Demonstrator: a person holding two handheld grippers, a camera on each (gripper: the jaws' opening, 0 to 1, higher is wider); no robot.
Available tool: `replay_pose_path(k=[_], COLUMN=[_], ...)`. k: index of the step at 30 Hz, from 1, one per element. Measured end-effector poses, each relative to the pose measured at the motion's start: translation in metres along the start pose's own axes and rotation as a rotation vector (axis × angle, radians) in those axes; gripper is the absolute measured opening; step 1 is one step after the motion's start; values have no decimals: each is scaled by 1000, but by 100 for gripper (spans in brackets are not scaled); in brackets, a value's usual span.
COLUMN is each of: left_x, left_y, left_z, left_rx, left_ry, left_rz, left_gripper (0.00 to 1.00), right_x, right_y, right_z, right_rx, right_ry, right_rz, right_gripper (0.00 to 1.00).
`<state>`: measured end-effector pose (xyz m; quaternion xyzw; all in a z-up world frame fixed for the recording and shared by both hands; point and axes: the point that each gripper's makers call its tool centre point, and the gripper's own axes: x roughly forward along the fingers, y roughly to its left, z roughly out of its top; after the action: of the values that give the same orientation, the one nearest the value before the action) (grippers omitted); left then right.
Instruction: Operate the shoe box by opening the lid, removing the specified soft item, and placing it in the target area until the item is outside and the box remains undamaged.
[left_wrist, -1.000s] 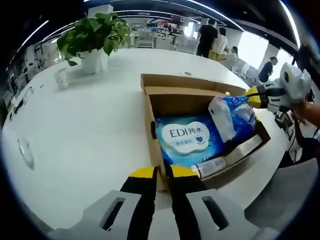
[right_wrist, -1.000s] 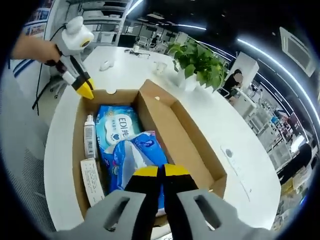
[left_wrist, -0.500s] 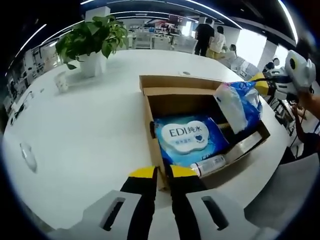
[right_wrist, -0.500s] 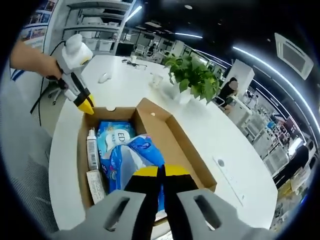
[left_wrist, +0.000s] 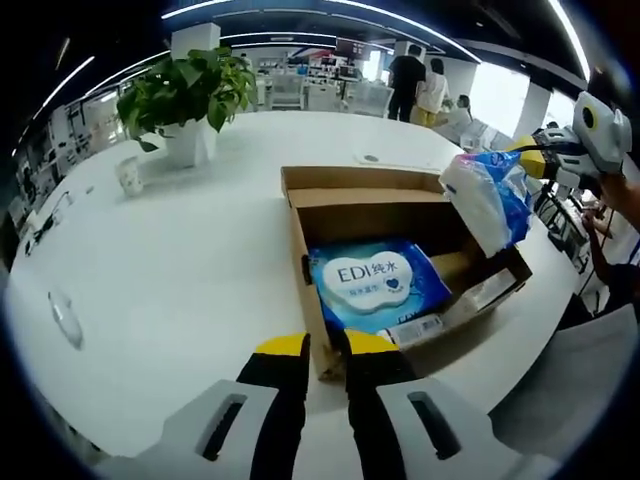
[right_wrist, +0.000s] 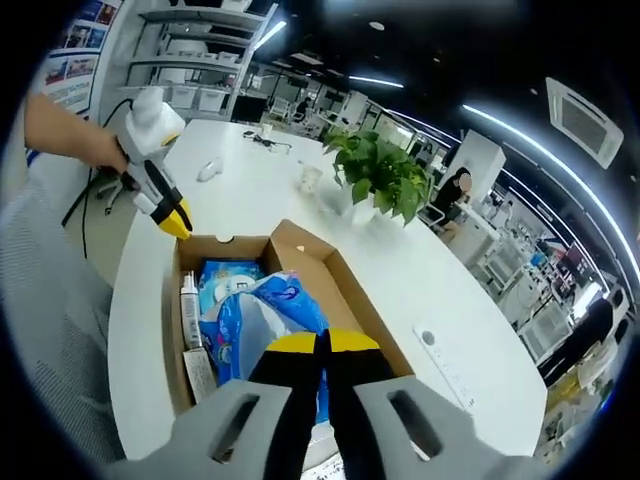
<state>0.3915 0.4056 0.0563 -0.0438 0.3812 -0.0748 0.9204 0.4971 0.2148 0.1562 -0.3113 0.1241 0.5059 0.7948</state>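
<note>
On the round white bench (left_wrist: 180, 260), the left gripper (left_wrist: 317, 345) has its yellow-tipped jaws pinched narrow on the near wall of the open brown cardboard shoe box (left_wrist: 340, 195). A blue wet-wipe pack (left_wrist: 375, 283) lies flat inside. Above the box's right side, the right gripper (right_wrist: 318, 343) is clamped on a crinkly blue-and-white soft plastic pack (left_wrist: 487, 197), holding it clear of the box. A potted green plant (left_wrist: 185, 95) stands well apart.

Your left gripper view looking from near end low across open shoe box (left_wrist: 400, 215); your right gripper view looking down from higher, opposite end. Both sharing box (right_wrist: 300, 250), white table (left_wrist: 180, 260).
</note>
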Motion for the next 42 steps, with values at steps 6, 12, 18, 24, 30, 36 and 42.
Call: replay_pose_path(k=[6, 12, 18, 24, 30, 36, 42], left_x=[-2, -6, -5, -5, -4, -4, -4], left_y=[-2, -6, -7, -9, -11, -13, -13], left_z=[4, 9, 10, 11, 13, 12, 9], left_rx=[0, 2, 6, 7, 2, 0, -5], left_ry=[-15, -34, -33, -32, -32, -30, -24], left_rz=[-2, -7, -7, -6, -3, 0, 5], left_gripper=[13, 14, 14, 14, 14, 14, 14], right_x=[-12, -28, -44, -58, -69, -81, -92], right_y=[-5, -13, -19, -22, -26, -31, -38], right_z=[7, 10, 10, 9, 5, -2, -11], right_rx=[26, 32, 27, 18, 12, 10, 5], right_ry=[-17, -24, -22, -20, -17, -15, -6], right_rz=[-8, -21, -25, -25, -21, -23, -32], right_gripper=[0, 0, 0, 0, 0, 0, 0])
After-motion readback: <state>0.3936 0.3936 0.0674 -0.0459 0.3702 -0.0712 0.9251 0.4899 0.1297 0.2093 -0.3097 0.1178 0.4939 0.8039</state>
